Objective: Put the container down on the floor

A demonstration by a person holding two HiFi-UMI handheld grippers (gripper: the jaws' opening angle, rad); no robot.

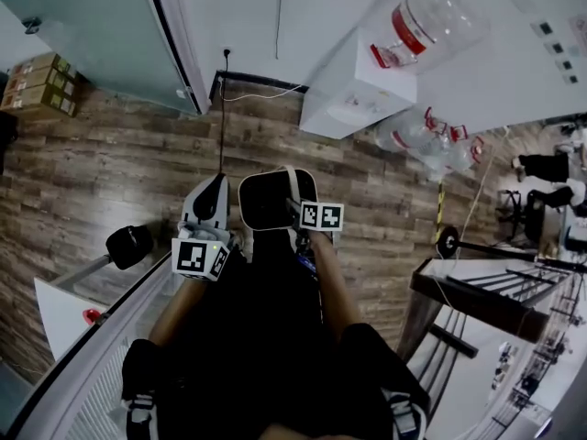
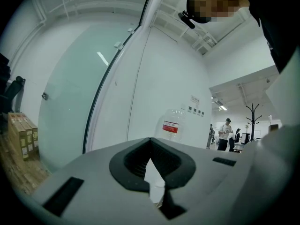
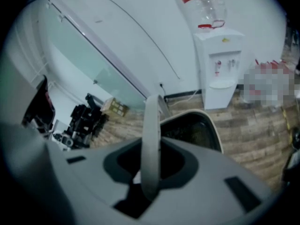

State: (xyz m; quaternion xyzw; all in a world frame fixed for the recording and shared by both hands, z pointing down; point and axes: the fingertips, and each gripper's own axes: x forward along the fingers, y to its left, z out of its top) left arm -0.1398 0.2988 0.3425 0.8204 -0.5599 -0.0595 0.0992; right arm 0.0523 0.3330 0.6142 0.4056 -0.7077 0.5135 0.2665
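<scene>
The container (image 1: pixel 273 200), a dark bin with a pale rim, is in front of the person's legs over the wood floor (image 1: pixel 110 172). Its pale handle (image 3: pixel 151 139) stands up and runs between the jaws of my right gripper (image 3: pixel 149 175), which is shut on it. In the right gripper view the dark inside of the container (image 3: pixel 194 130) lies just beyond the jaws. Whether its base touches the floor is hidden. My left gripper (image 1: pixel 215 189) is beside the container on its left, apart from it. The left gripper (image 2: pixel 151 170) points at the wall, jaws drawn together with nothing between them.
A white water dispenser (image 1: pixel 358 90) with a bottle (image 1: pixel 426 21) on top stands against the wall ahead. Spare bottles (image 1: pixel 426 140) lie beside it. Cardboard boxes (image 1: pixel 38 85) sit at the far left. A table (image 1: pixel 477 287) is at the right, and a cable (image 1: pixel 222 108) hangs down the wall.
</scene>
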